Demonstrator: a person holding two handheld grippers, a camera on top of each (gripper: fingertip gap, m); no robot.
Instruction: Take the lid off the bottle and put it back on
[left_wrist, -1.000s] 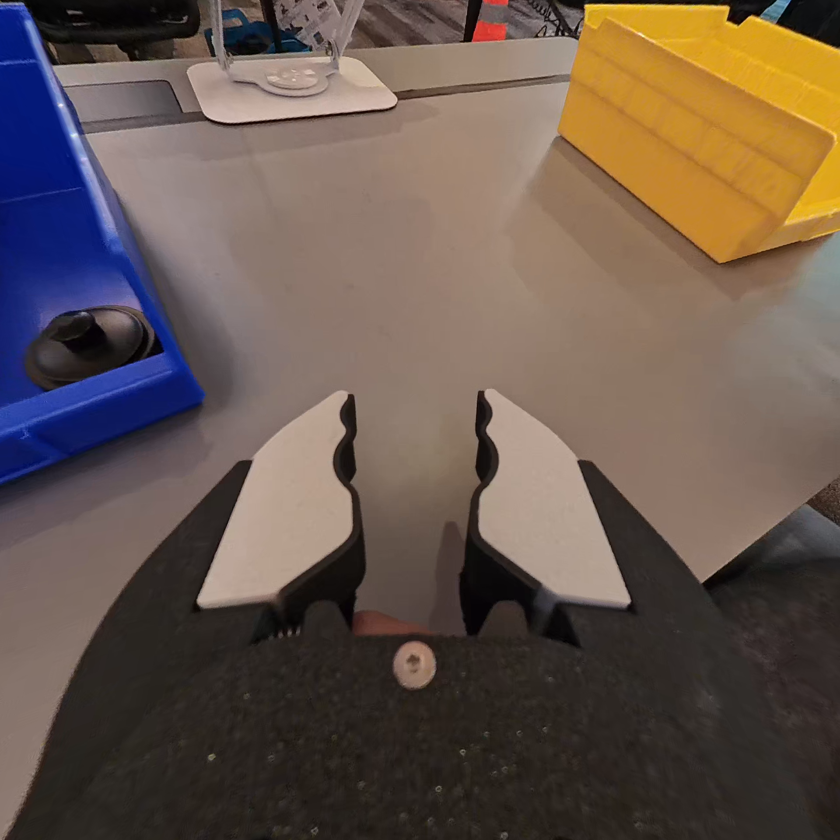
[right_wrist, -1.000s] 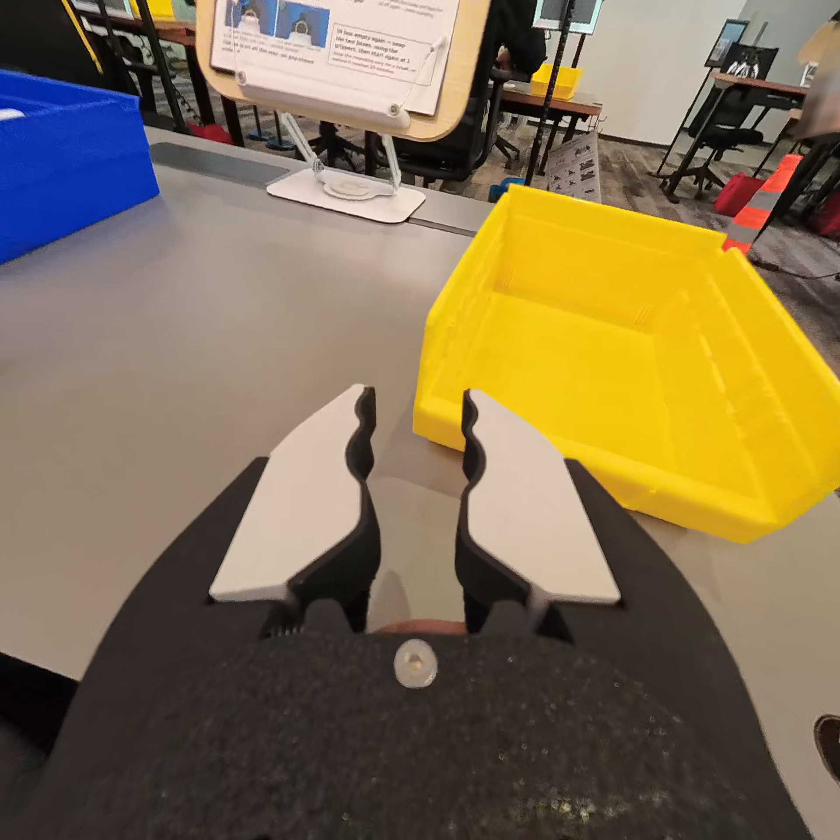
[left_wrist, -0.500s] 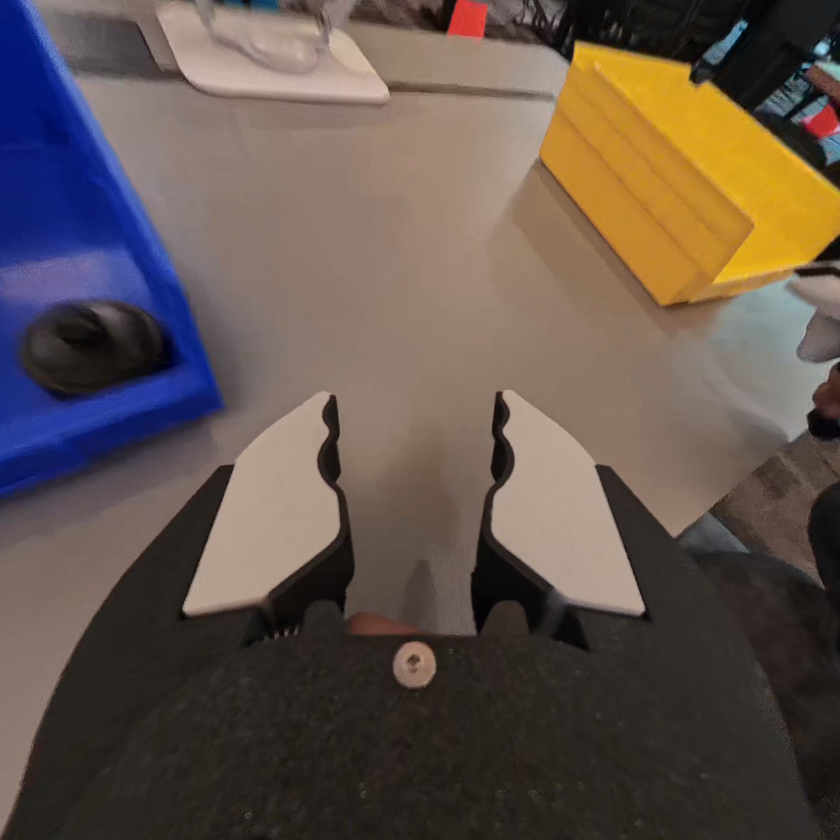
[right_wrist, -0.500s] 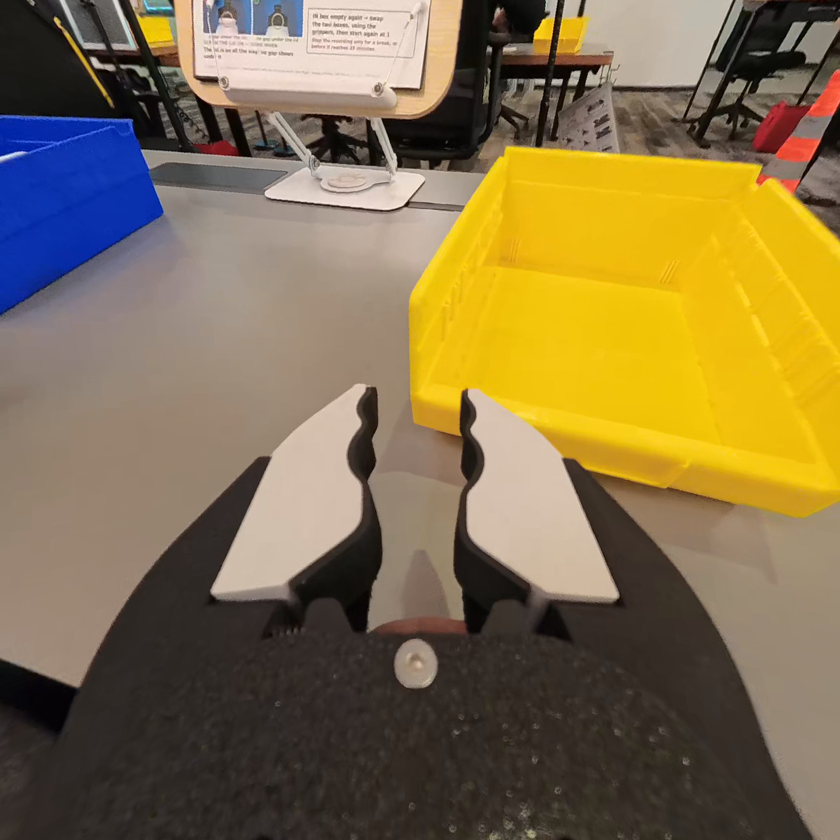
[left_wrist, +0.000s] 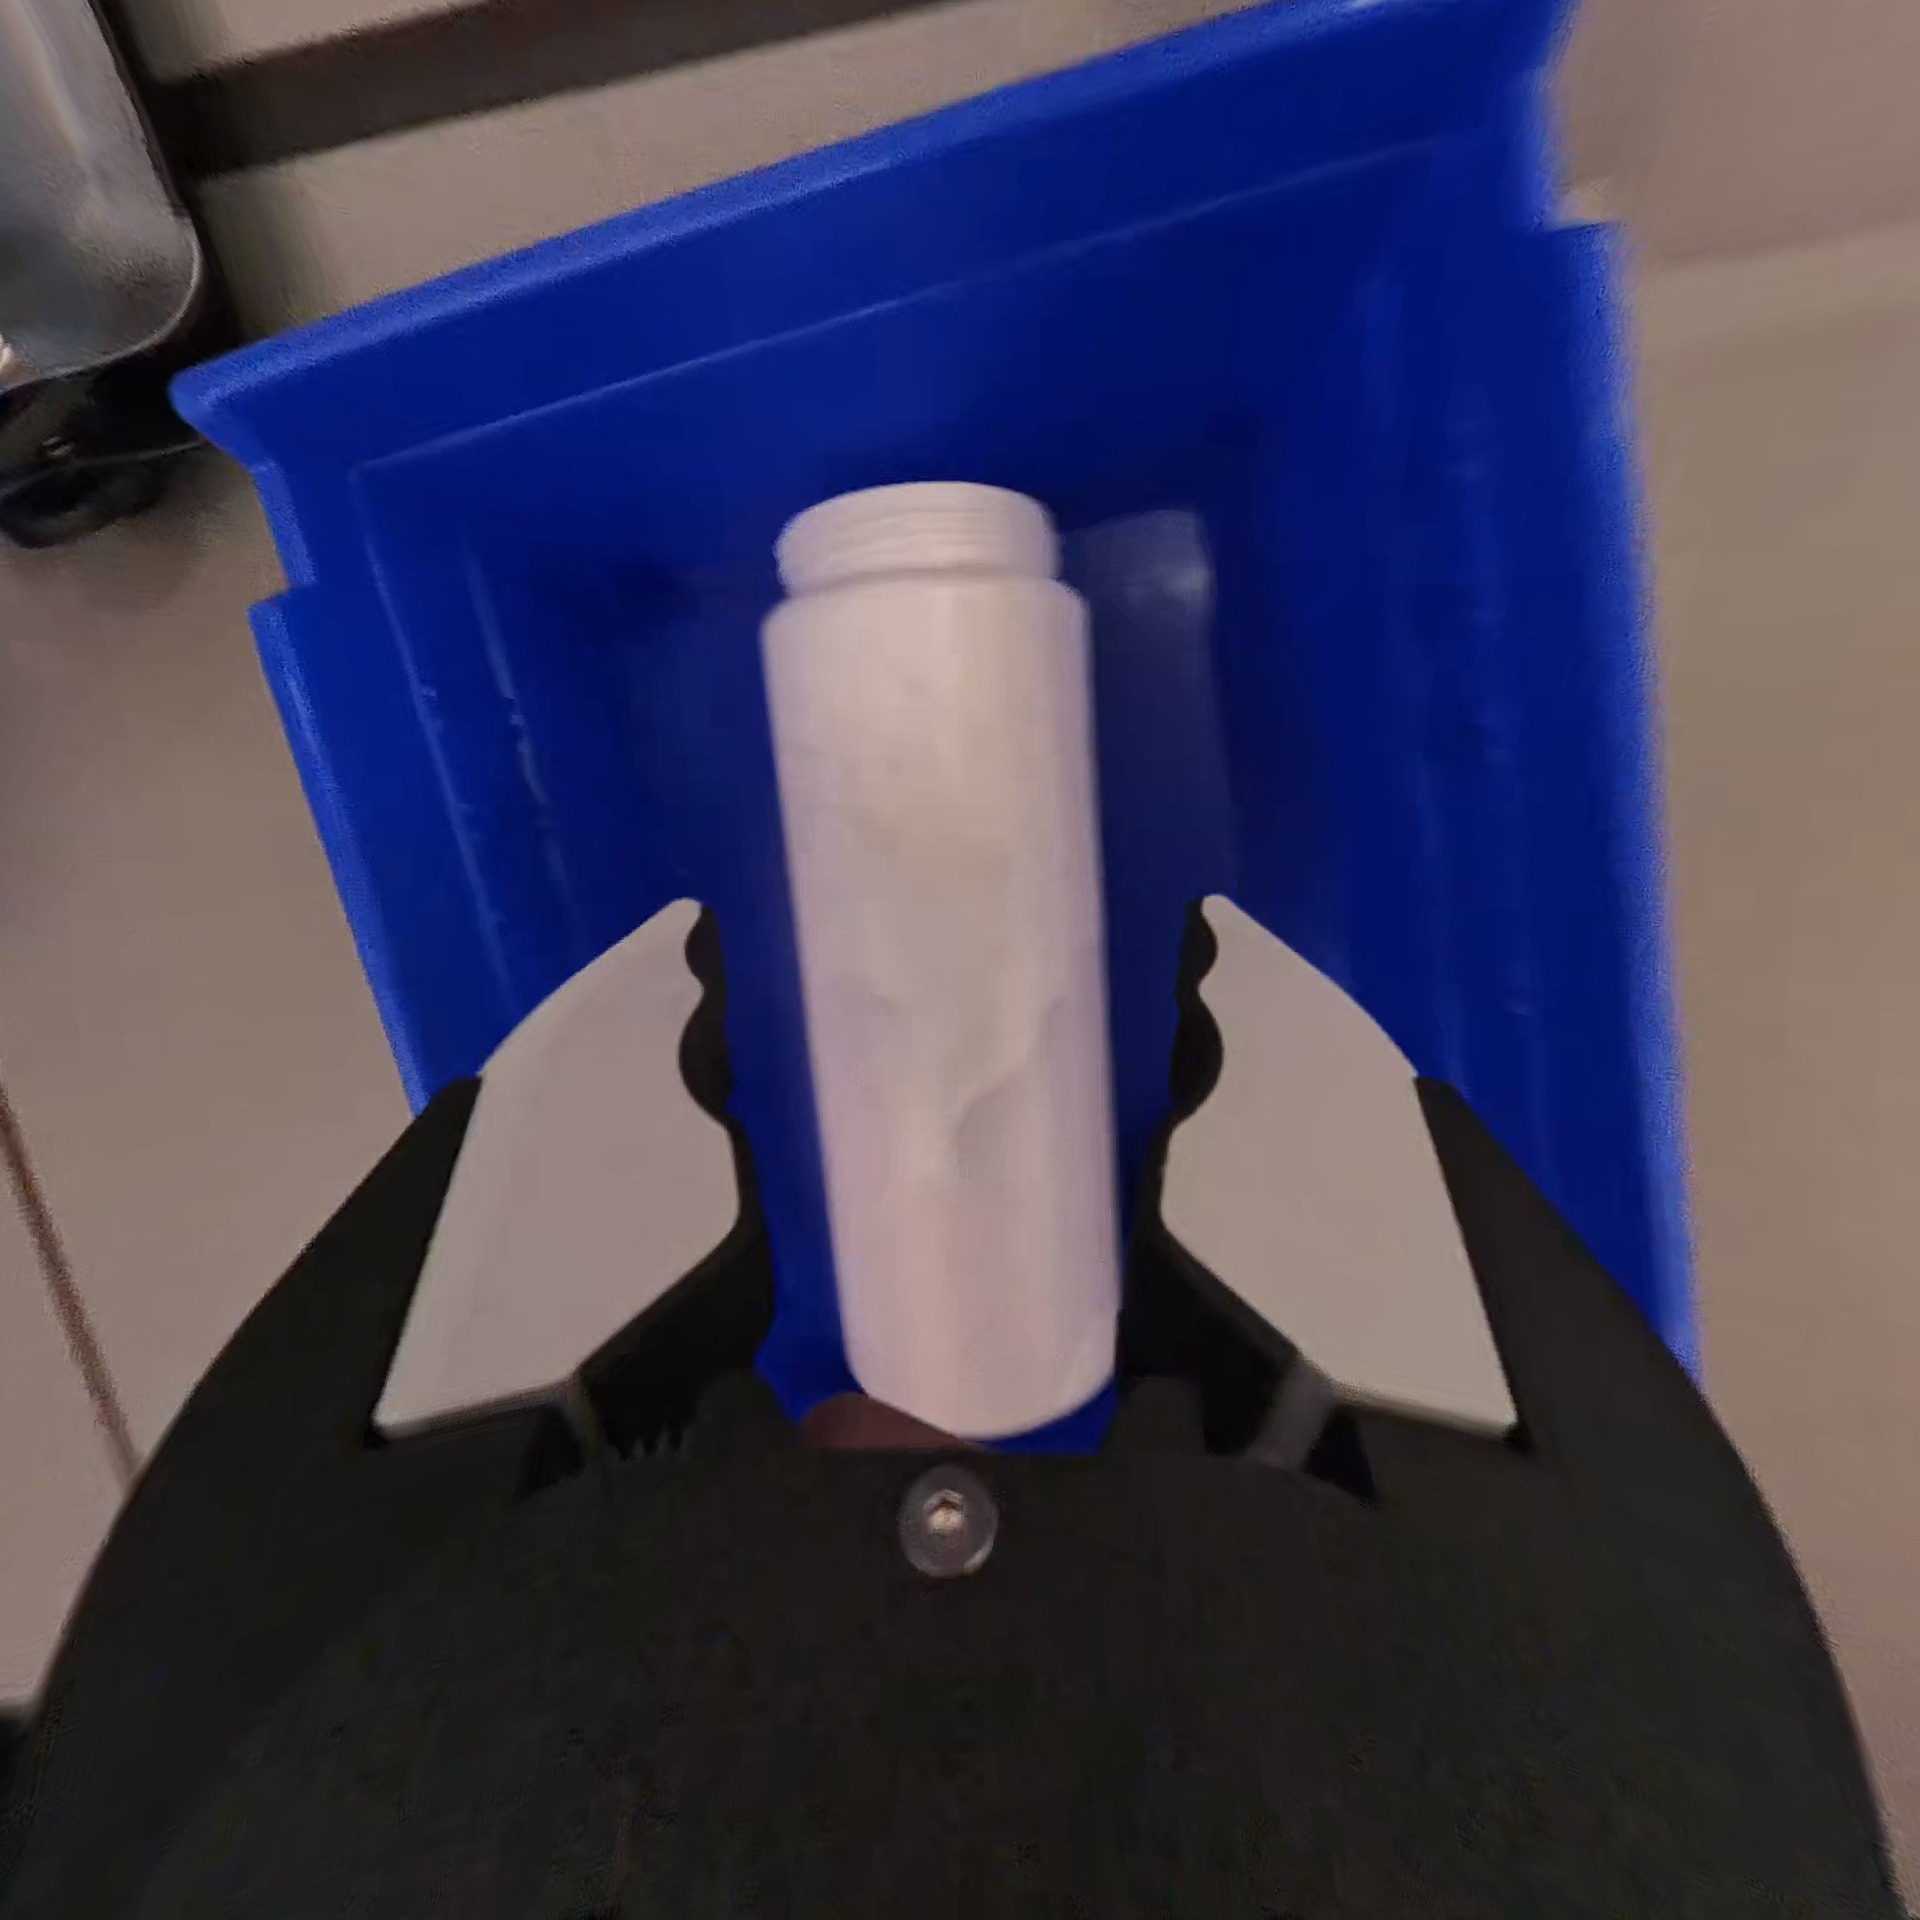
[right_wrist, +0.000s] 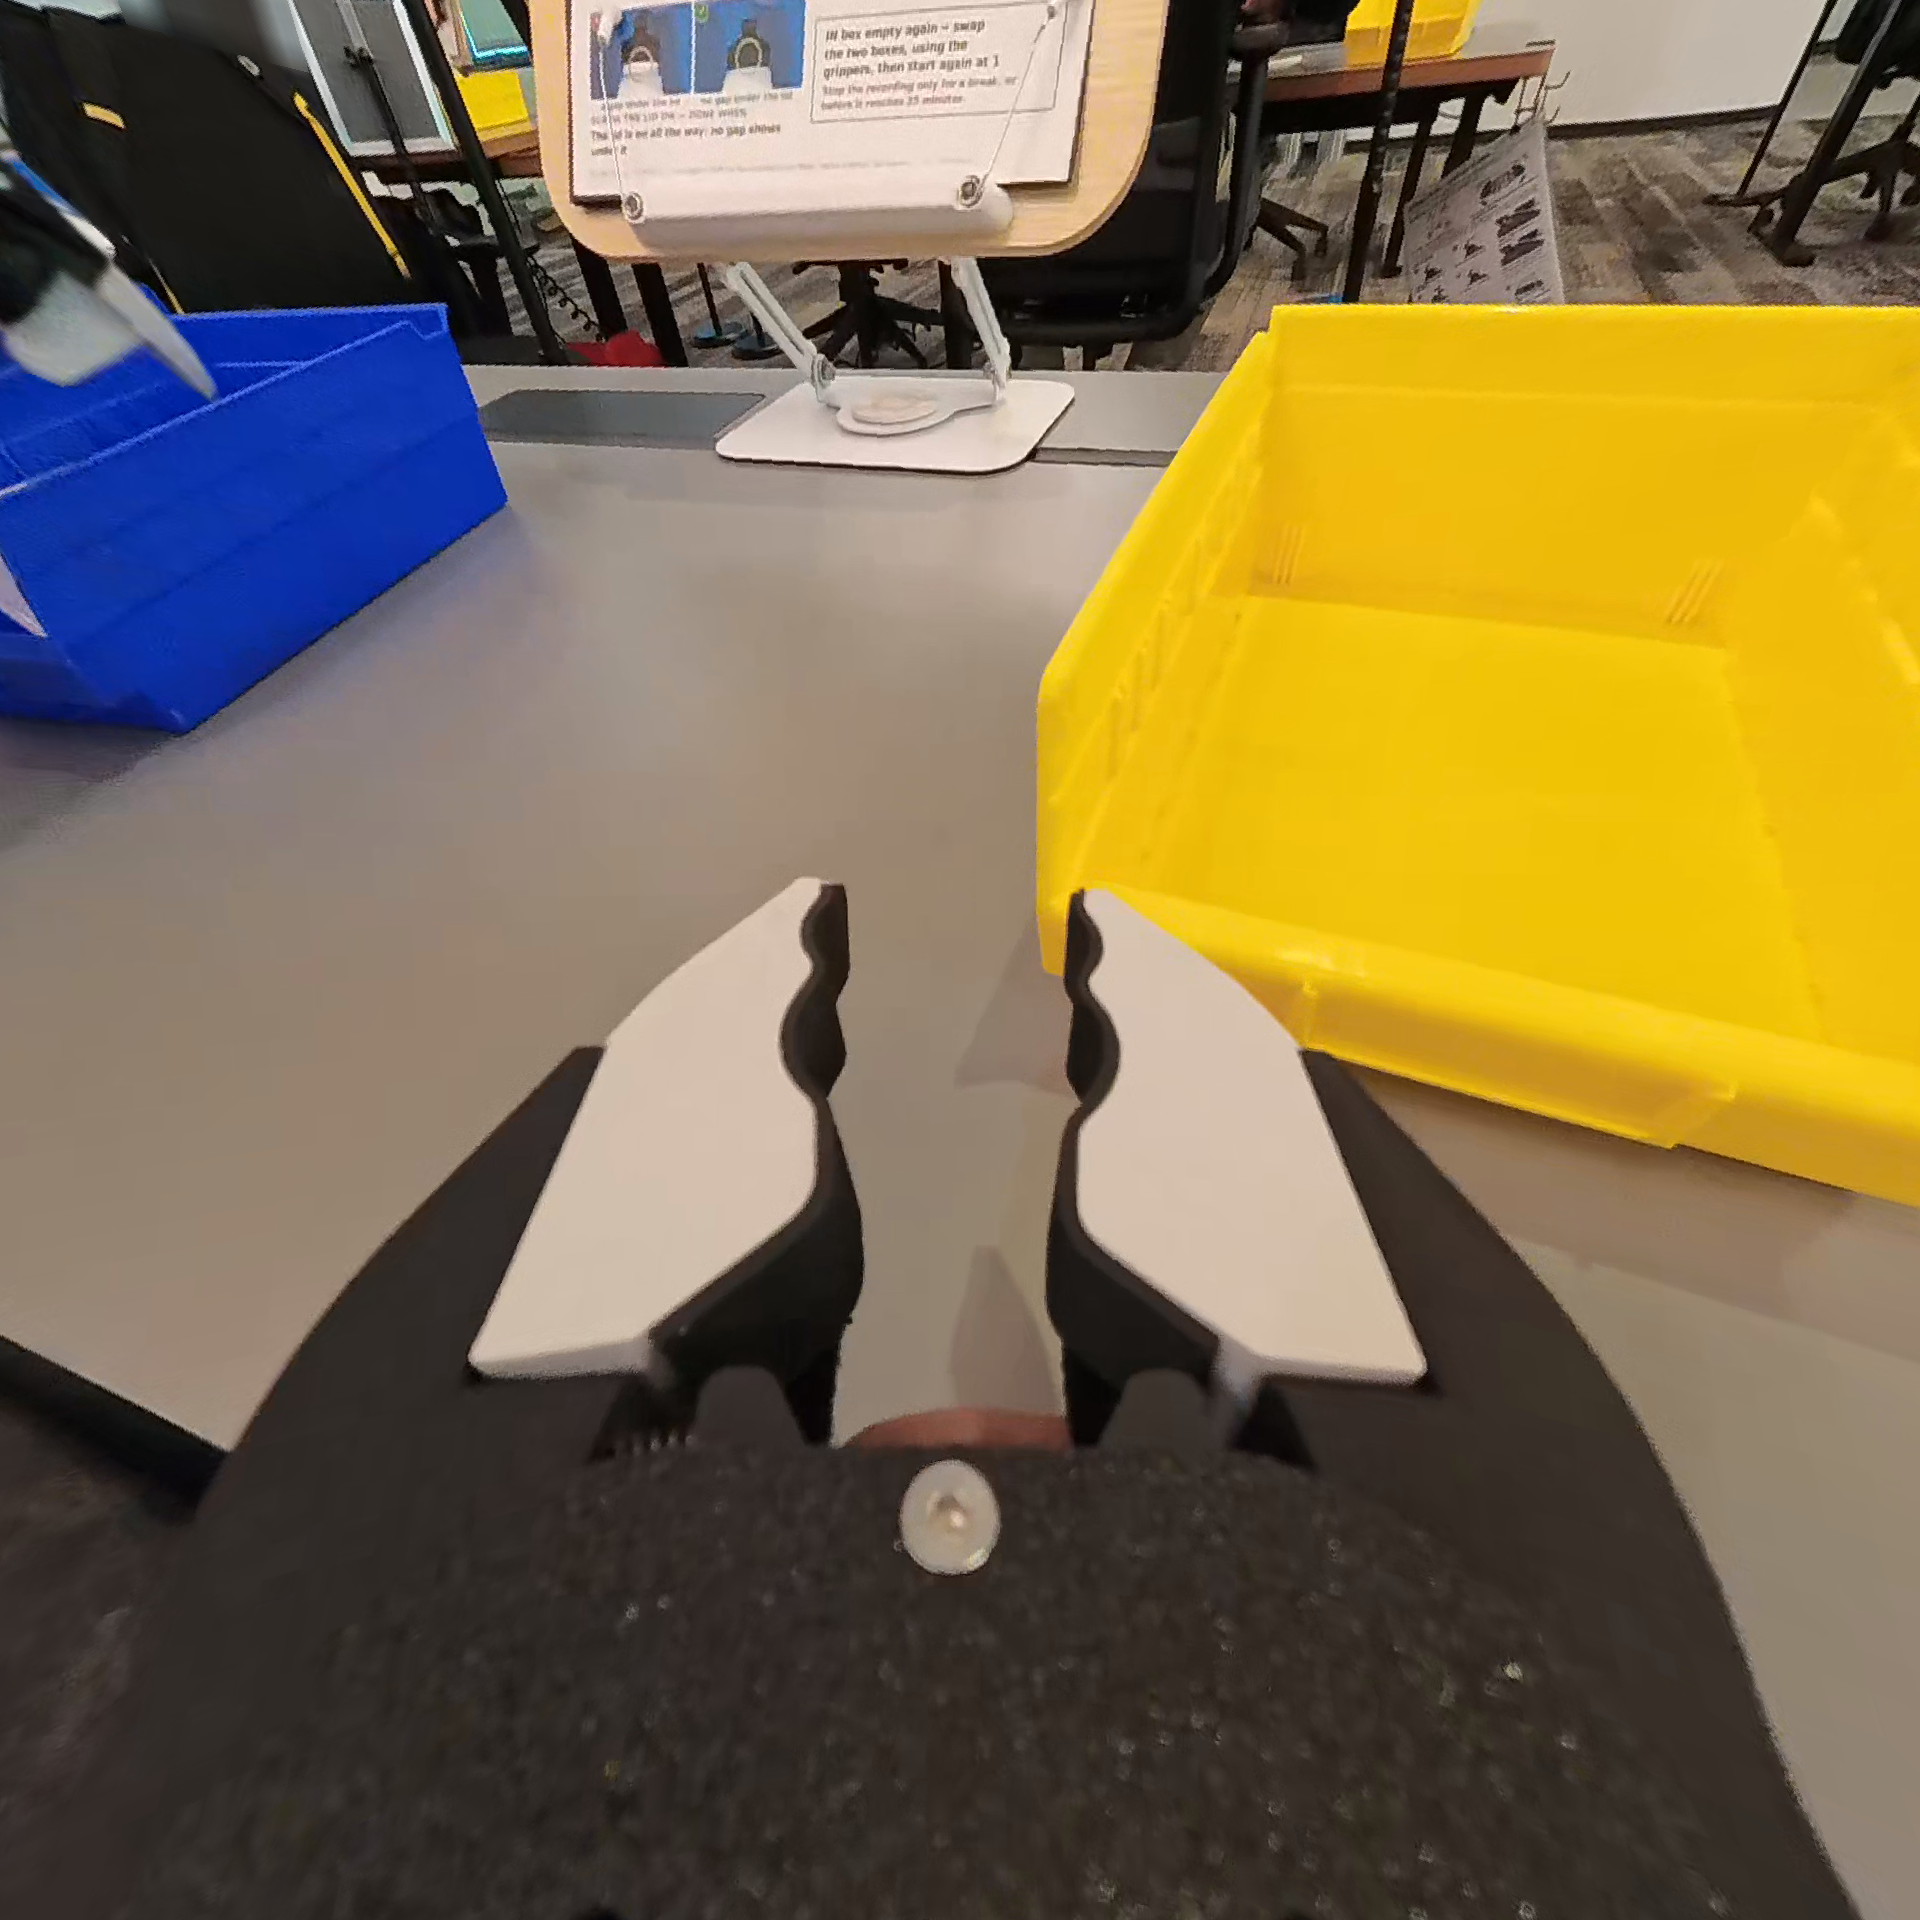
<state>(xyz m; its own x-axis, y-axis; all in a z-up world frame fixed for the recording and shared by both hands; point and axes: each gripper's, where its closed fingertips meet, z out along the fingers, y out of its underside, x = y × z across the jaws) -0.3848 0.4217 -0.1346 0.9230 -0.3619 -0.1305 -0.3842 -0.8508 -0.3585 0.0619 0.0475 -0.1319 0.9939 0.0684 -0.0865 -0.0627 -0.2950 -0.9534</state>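
Observation:
A white bottle (left_wrist: 935, 779) lies on its side in the blue bin (left_wrist: 1455, 623), its bare threaded neck pointing away from me. No lid shows in either view. My left gripper (left_wrist: 951, 909) is open above the bin, one finger on each side of the bottle's body with a gap on both sides. It also shows at the far left of the right wrist view (right_wrist: 94, 322), over the blue bin (right_wrist: 260, 520). My right gripper (right_wrist: 954, 899) is open and empty above the grey table (right_wrist: 623, 779), by the yellow bin's front left corner.
The yellow bin (right_wrist: 1143, 779) stands empty on the right of the table. A sign board on a white stand (right_wrist: 894, 416) is at the table's far edge. A grey metal object (left_wrist: 83, 208) sits beyond the blue bin's far left corner.
My left gripper has swung left from over the bare table to above the blue bin and opened wider, now straddling the bottle. My right gripper has stayed near the yellow bin.

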